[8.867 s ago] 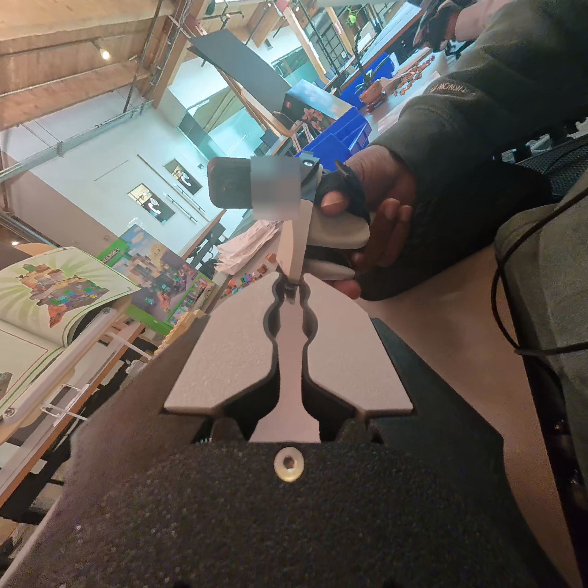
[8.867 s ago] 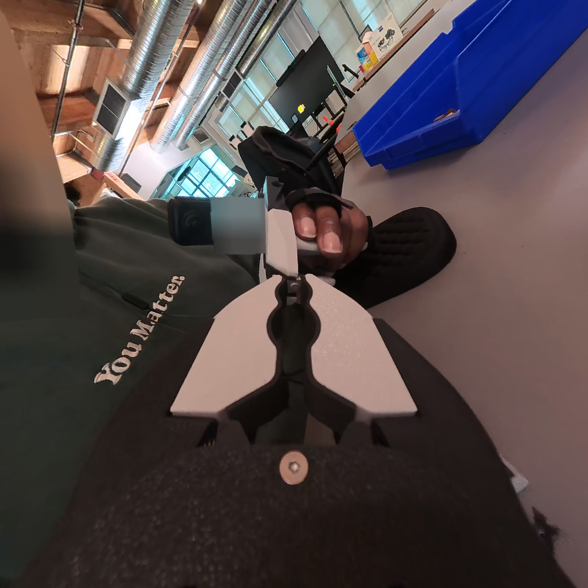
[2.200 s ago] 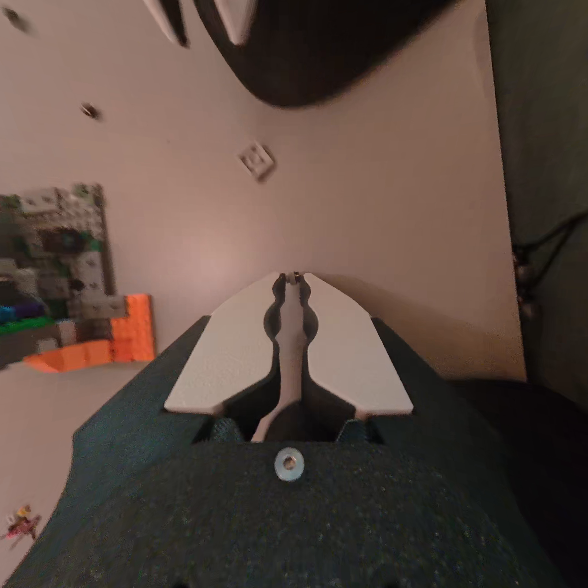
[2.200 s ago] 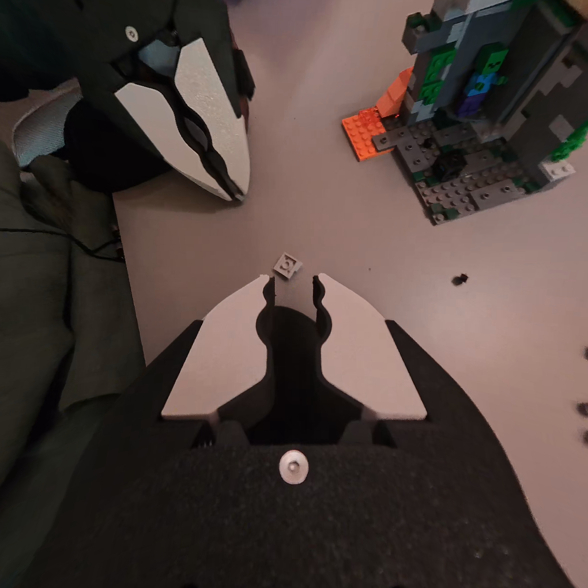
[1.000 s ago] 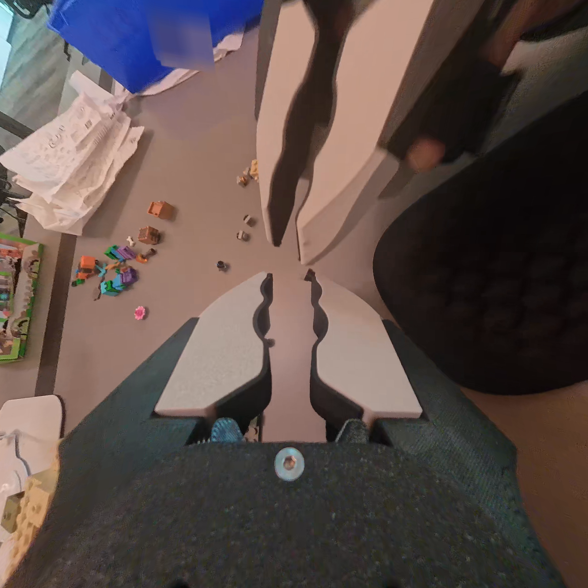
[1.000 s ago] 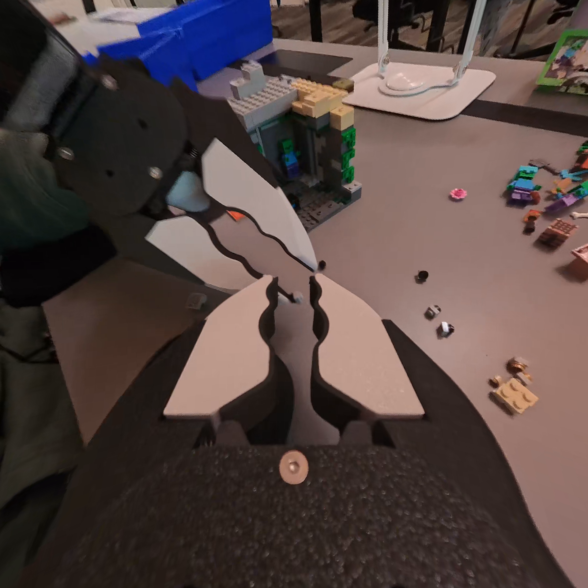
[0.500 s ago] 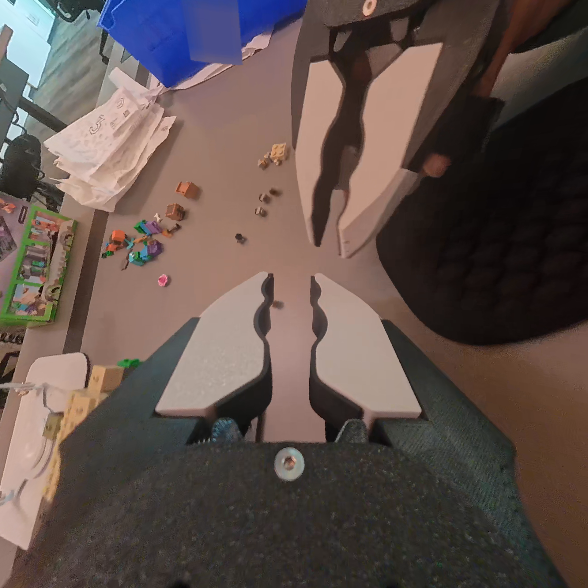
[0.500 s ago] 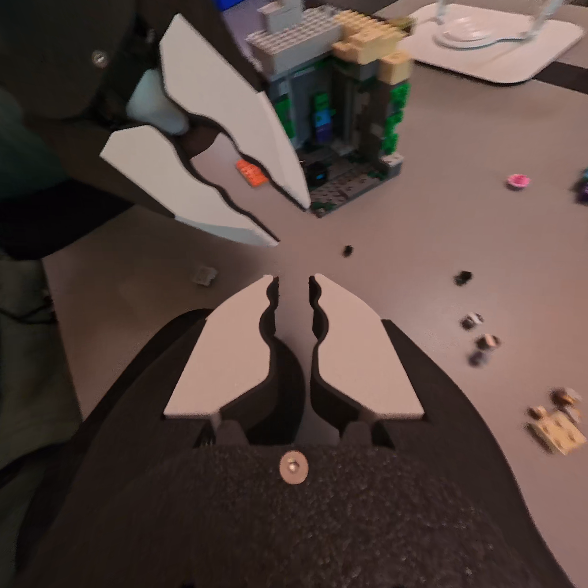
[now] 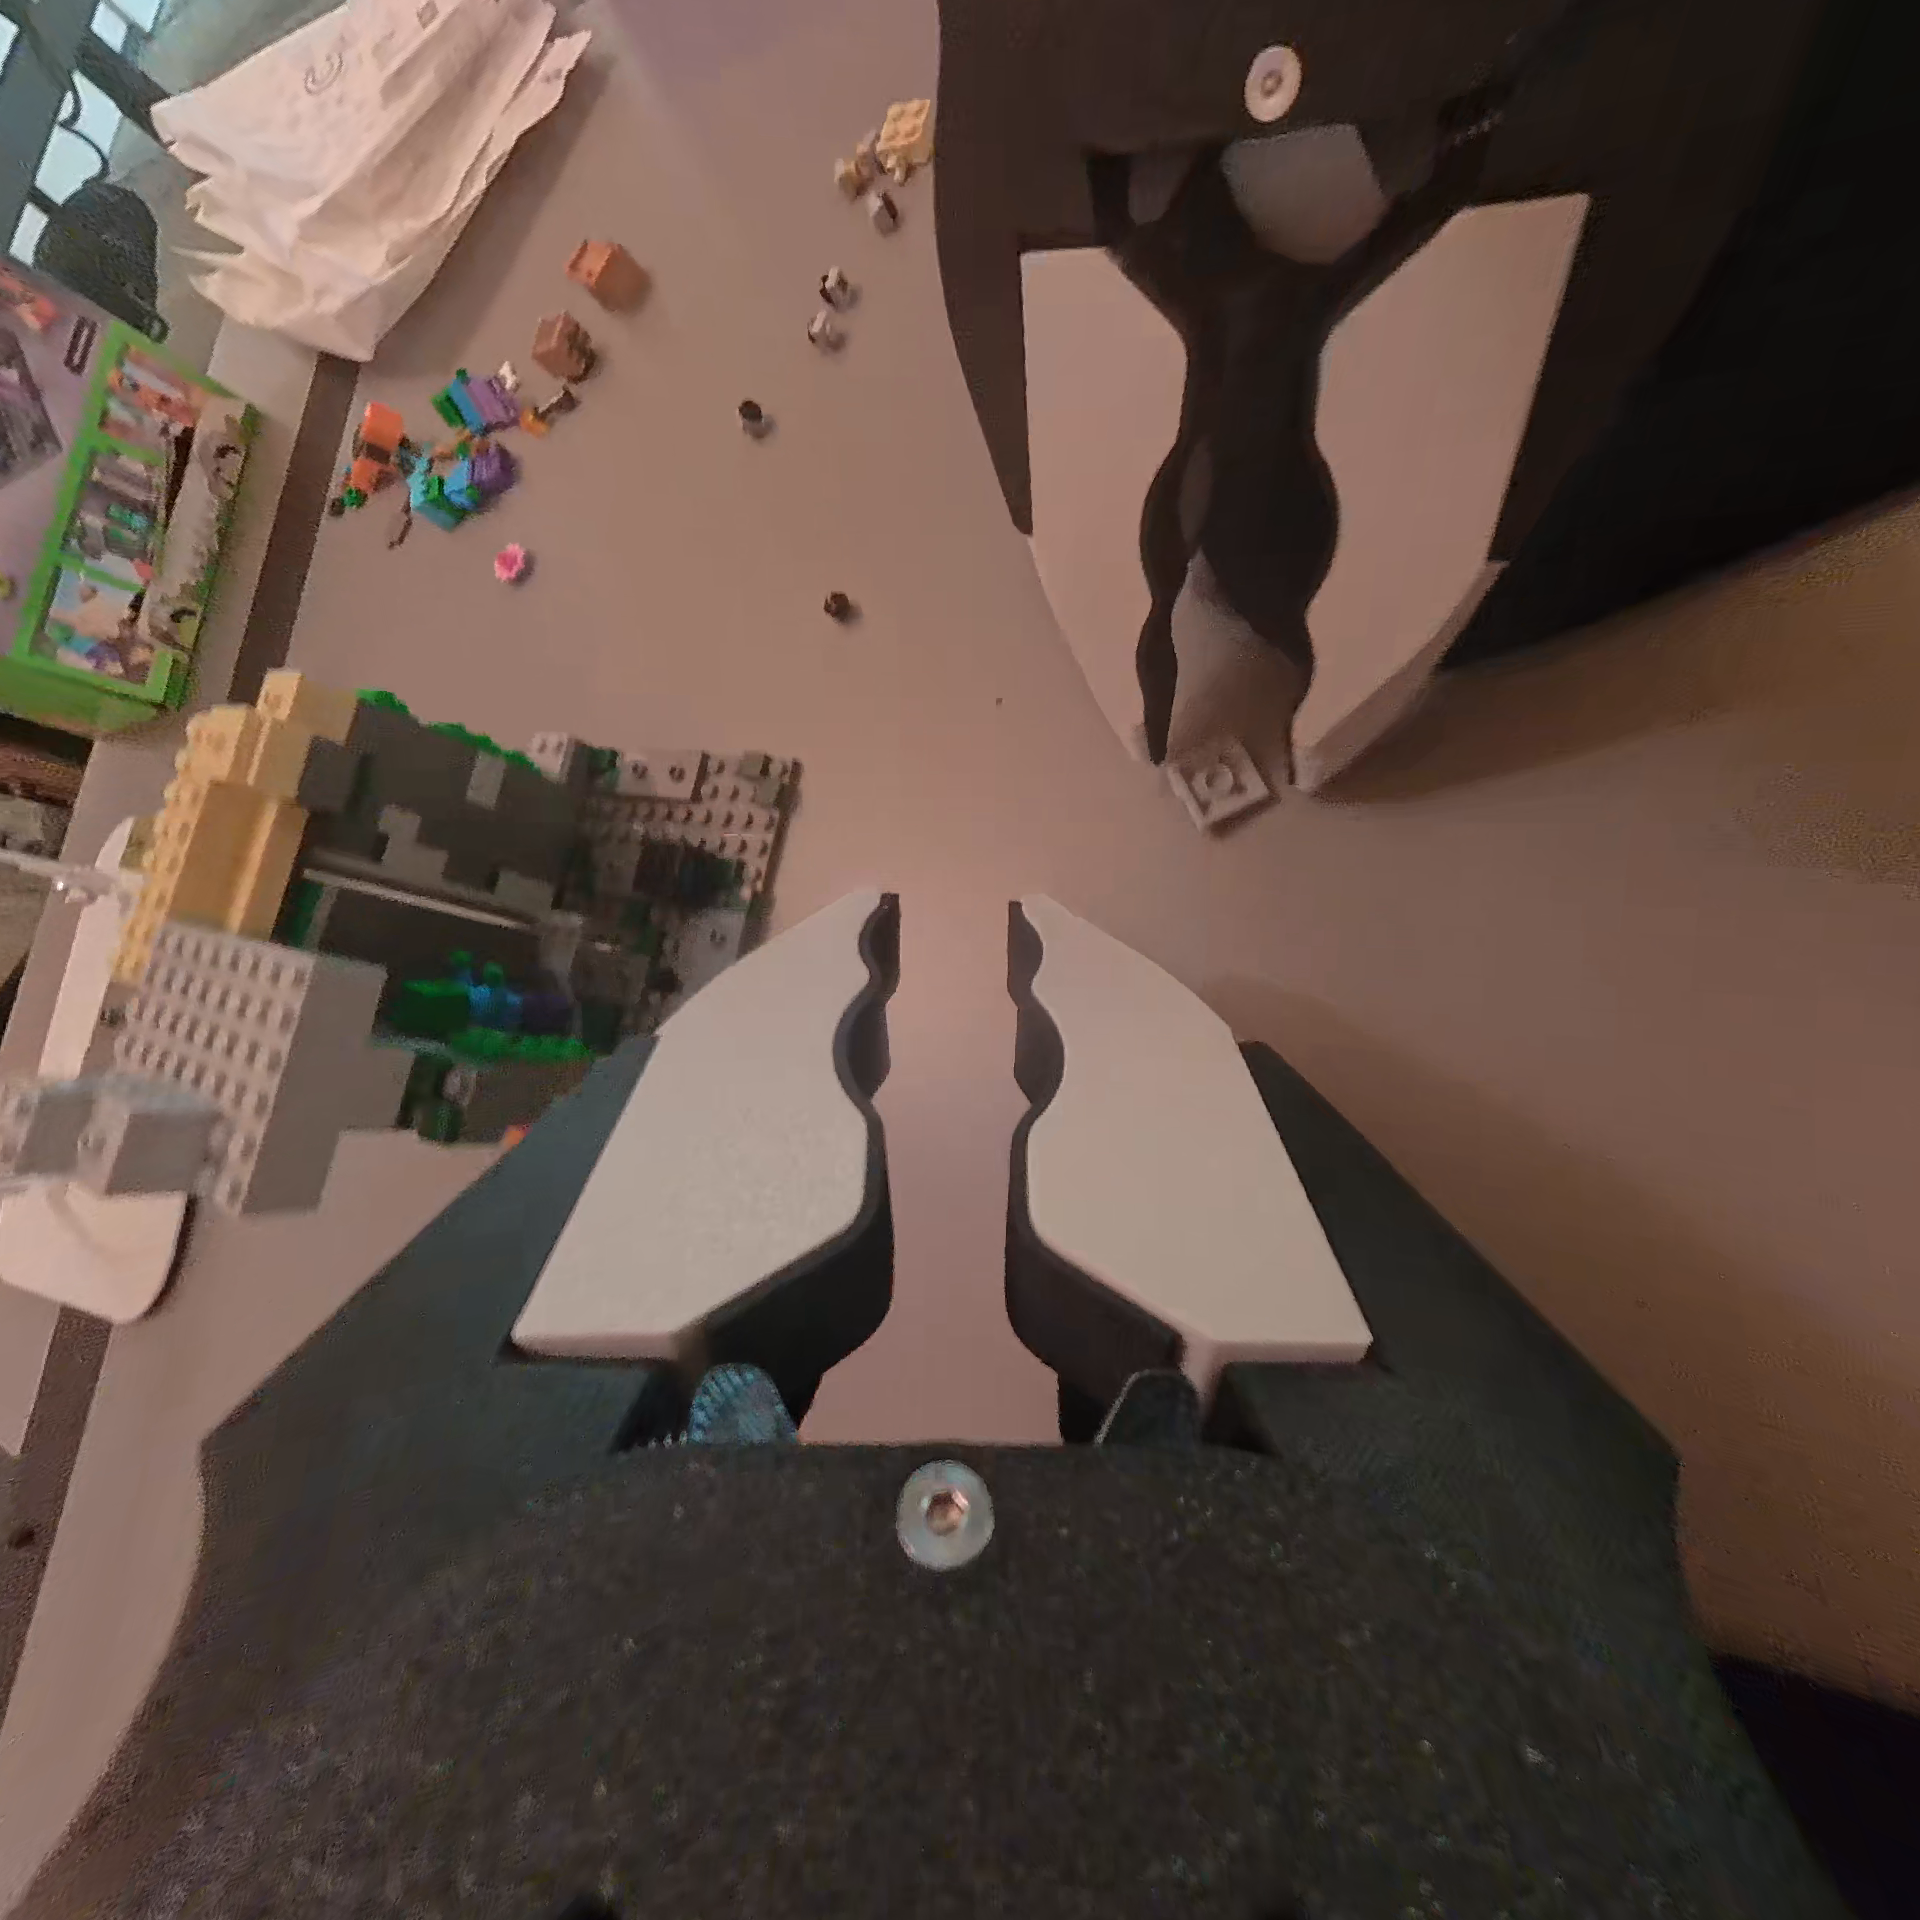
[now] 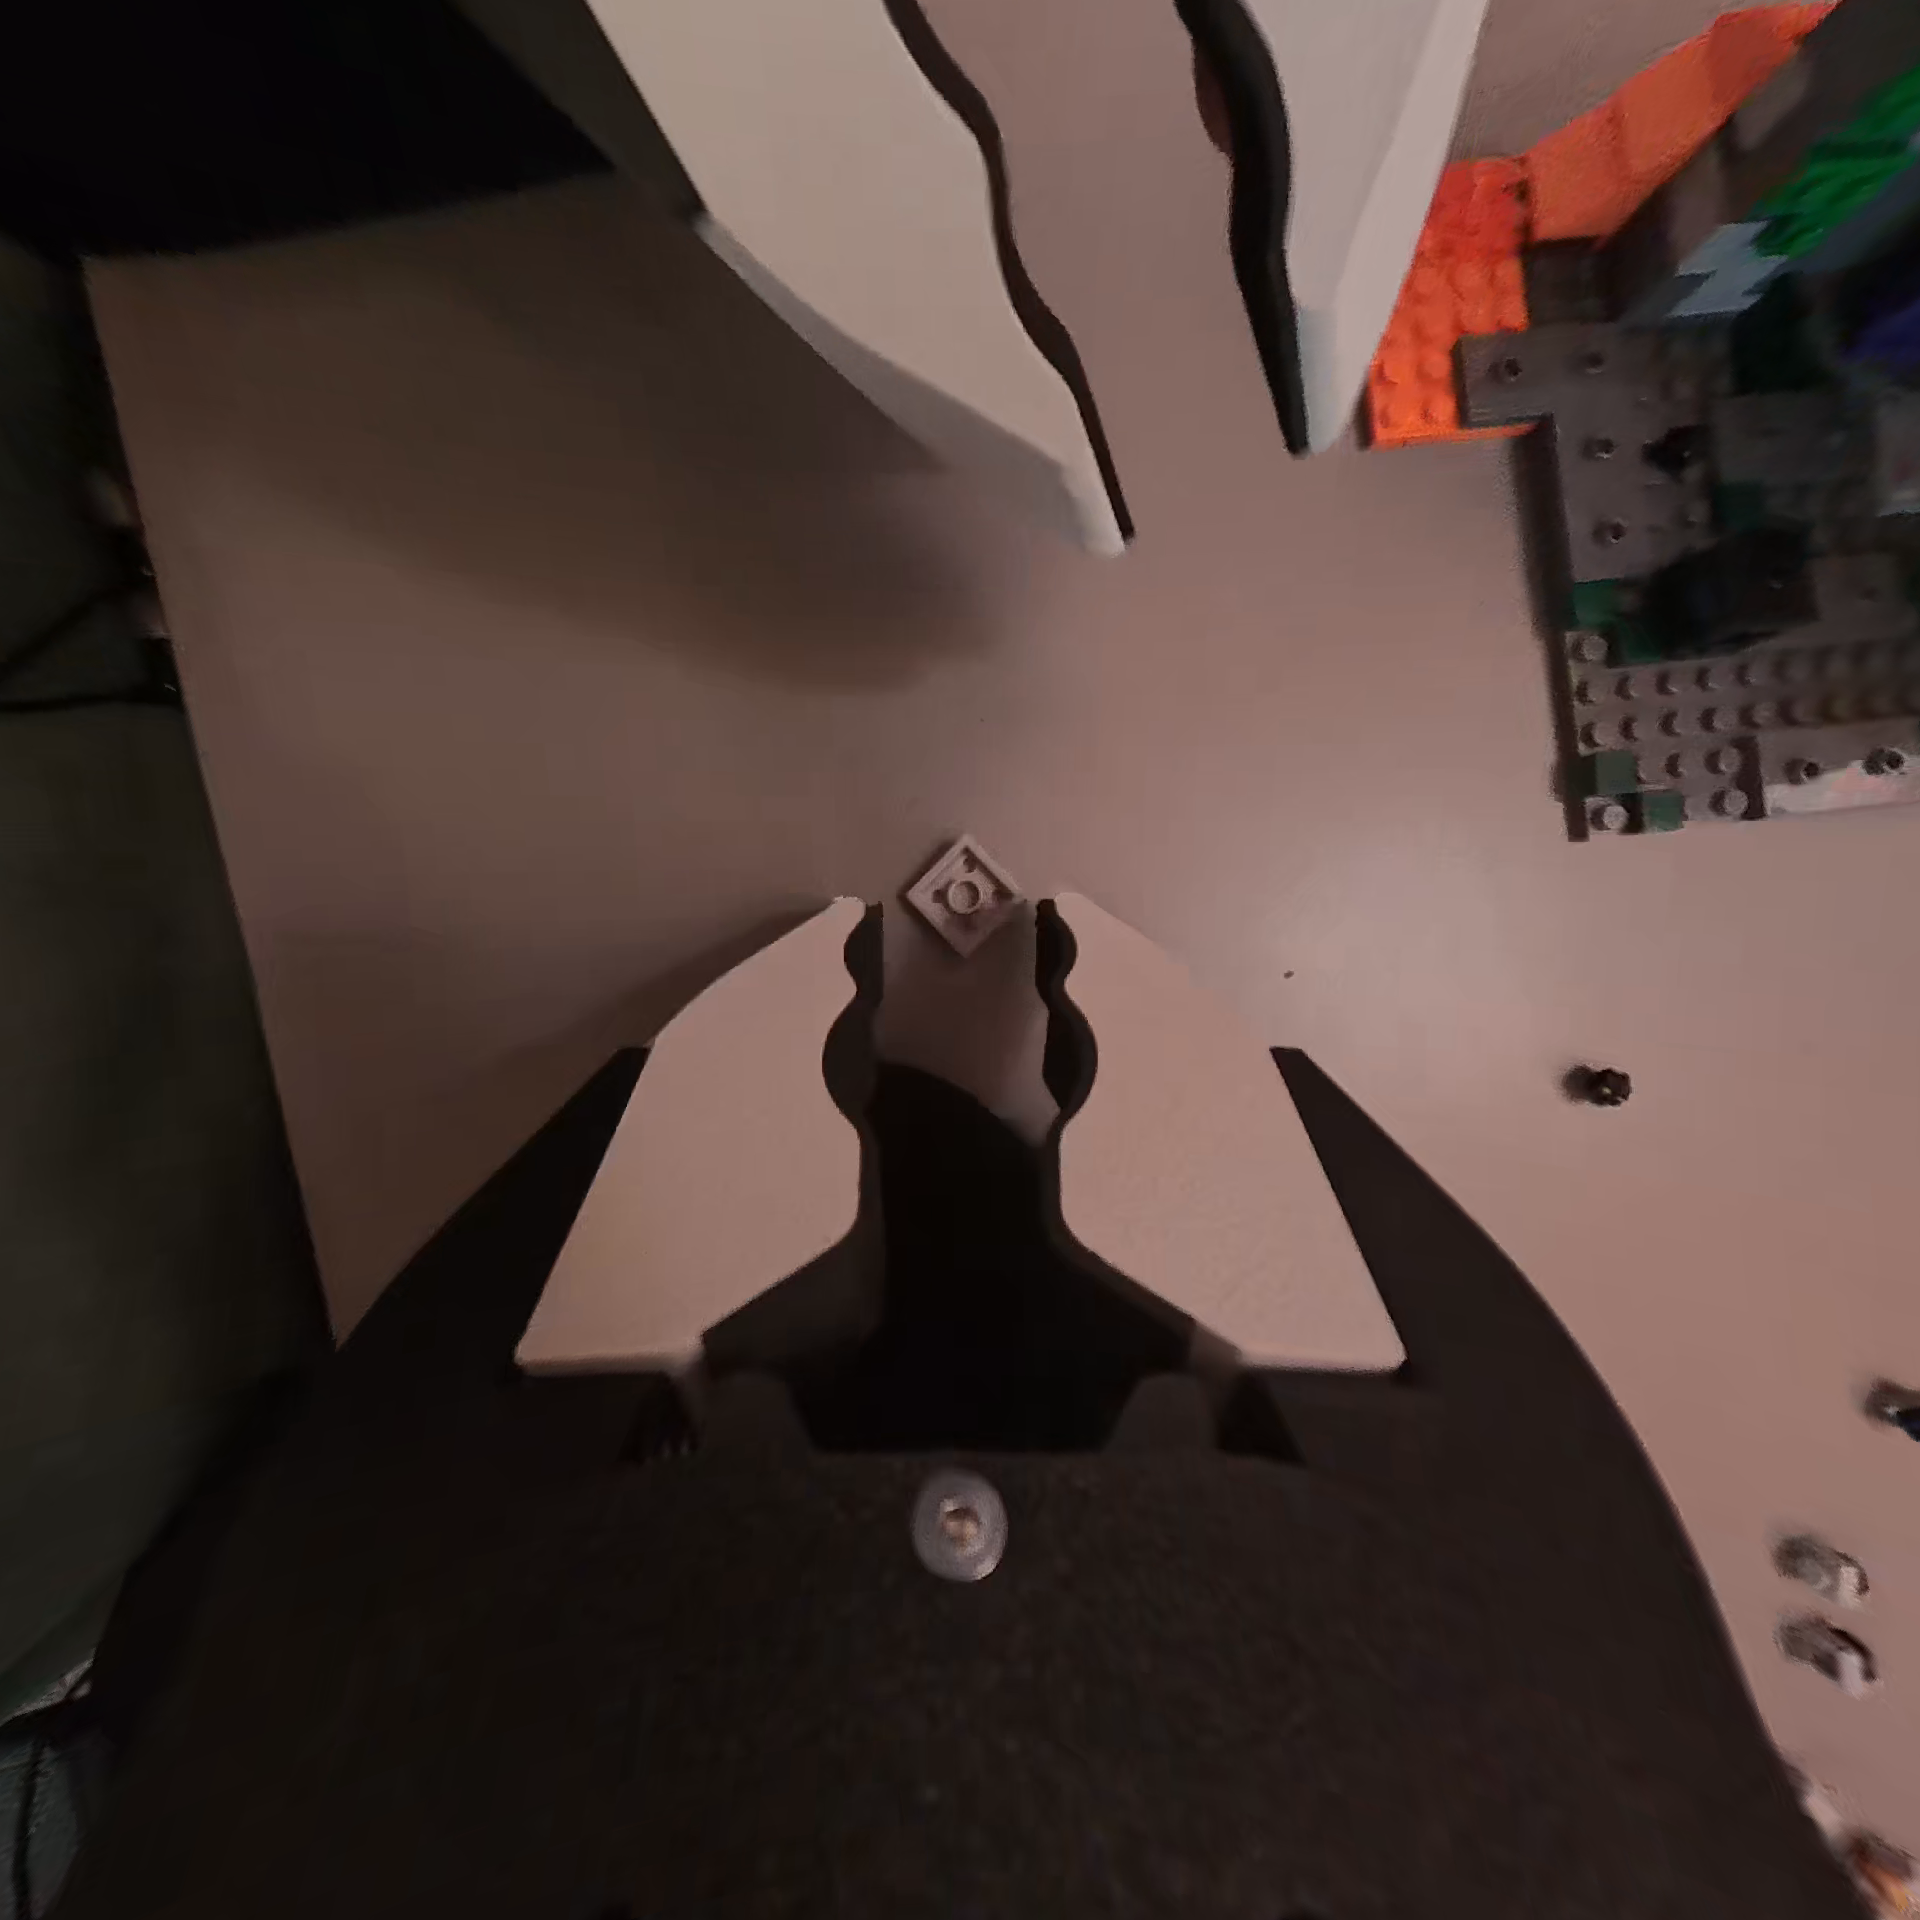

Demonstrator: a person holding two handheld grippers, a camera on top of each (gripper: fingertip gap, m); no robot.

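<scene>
A small grey square plate (image 10: 961, 894) with one stud lies flat on the grey table (image 10: 623, 727). My right gripper (image 10: 956, 906) is open and points down at it, with the plate between its two fingertips; whether they touch it I cannot tell. The left wrist view shows the same plate (image 9: 1218, 787) at the tips of the right gripper (image 9: 1226, 753). My left gripper (image 9: 945, 904) is open and empty, a short way from the plate. It also shows at the top of the right wrist view (image 10: 1210, 488).
A grey, green and tan brick build (image 9: 468, 935) with an orange plate (image 10: 1455, 312) stands beside the left gripper. Loose small pieces (image 9: 447, 457) and dark studs (image 10: 1595, 1086) lie scattered. Crumpled paper (image 9: 343, 156), a green box (image 9: 104, 520) and a white stand base (image 9: 83, 1195) sit farther off. Tip to tip, the grippers are about 7 centimeters apart.
My right gripper has tipped down over the grey plate and opened wider around it. My left gripper has stayed open and swung so the brick build is now at its left.
</scene>
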